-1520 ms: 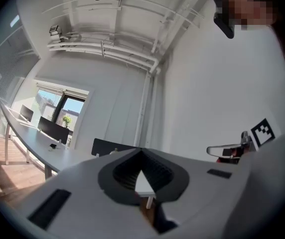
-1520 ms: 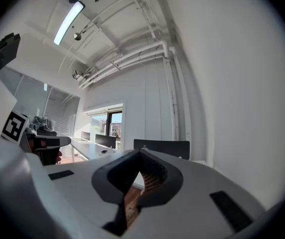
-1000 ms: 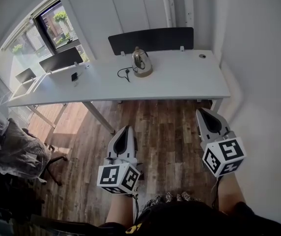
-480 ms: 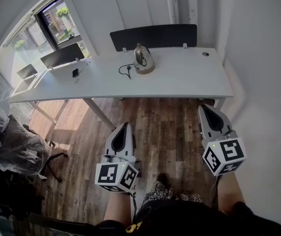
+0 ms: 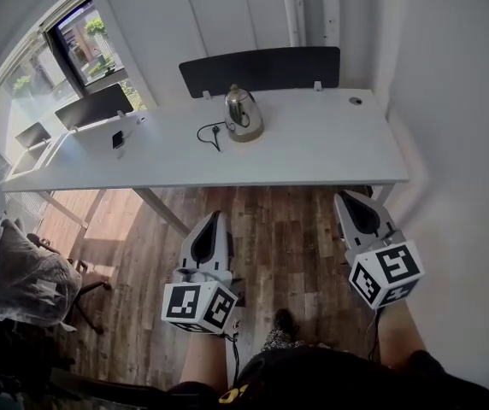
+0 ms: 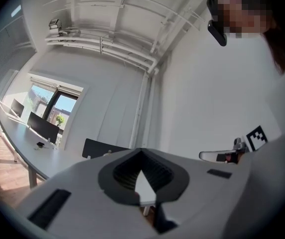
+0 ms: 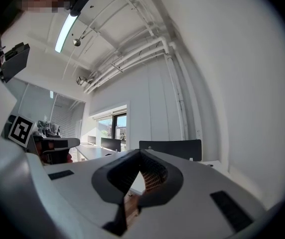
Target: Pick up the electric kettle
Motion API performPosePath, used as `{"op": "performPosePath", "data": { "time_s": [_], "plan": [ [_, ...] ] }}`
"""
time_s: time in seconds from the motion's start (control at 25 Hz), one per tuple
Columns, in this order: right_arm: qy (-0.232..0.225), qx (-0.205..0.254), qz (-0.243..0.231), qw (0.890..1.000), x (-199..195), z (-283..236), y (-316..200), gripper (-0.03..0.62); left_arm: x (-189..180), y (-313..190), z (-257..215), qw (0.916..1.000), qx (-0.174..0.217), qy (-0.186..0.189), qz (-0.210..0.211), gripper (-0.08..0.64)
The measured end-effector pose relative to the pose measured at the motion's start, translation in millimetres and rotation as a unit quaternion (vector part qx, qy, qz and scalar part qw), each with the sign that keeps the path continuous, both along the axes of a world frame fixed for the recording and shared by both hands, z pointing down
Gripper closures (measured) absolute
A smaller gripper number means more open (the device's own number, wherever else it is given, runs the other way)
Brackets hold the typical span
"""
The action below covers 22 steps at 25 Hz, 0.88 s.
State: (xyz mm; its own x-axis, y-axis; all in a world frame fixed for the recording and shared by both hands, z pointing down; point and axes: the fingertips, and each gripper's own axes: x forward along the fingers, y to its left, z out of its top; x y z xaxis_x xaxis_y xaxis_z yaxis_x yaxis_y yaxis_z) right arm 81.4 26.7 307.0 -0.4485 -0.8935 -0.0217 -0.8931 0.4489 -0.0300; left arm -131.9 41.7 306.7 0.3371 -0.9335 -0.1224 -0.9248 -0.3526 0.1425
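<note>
While kettle (image 5: 243, 114) stands near desk (image 5: 330, 143) back edge | floor (image 5: 287, 225) before front edge

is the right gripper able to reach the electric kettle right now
Probably not yet: the right gripper hangs over the floor short of the desk, and the electric kettle stands far back on it. Nothing blocks the way.

An office: long white desks (image 5: 330, 148) with dark privacy screens (image 5: 262, 68) along their far edges, a window (image 5: 78, 45), wood floor (image 5: 287, 229).
</note>
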Motion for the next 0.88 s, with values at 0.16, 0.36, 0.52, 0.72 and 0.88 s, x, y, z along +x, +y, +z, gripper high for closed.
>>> {"op": "performPosePath", "data": {
  "time_s": [0.16, 0.36, 0.52, 0.72, 0.88],
  "plan": [
    [-0.004, 0.0, 0.0, 1.0, -12.7, -1.8, -40.2, 0.587, -17.3, -39.4, -0.5, 0.9999, -0.004, 0.011, -0.005, 0.558],
    [-0.01, 0.0, -0.005, 1.0, -30.5, -5.7, -80.0, 0.587, -36.5, -80.4, -1.9, 0.9997, -0.015, 0.017, -0.003, 0.558],
    [-0.014, 0.0, -0.008, 1.0, -41.7, -7.2, -105.6, 0.587, -39.7, -103.4, -0.1, 0.9998, -0.013, 0.005, 0.017, 0.558],
    [-0.009, 0.001, 0.003, 1.0, -48.7, -11.7, -132.5, 0.587, -53.8, -128.1, -1.1, 0.9999, -0.006, -0.009, 0.013, 0.558],
    [-0.005, 0.002, 0.012, 1.0, -52.1, -13.5, -148.3, 0.586, -66.4, -142.8, 1.3, 0.9999, -0.012, 0.003, 0.009, 0.558]
  ]
}}
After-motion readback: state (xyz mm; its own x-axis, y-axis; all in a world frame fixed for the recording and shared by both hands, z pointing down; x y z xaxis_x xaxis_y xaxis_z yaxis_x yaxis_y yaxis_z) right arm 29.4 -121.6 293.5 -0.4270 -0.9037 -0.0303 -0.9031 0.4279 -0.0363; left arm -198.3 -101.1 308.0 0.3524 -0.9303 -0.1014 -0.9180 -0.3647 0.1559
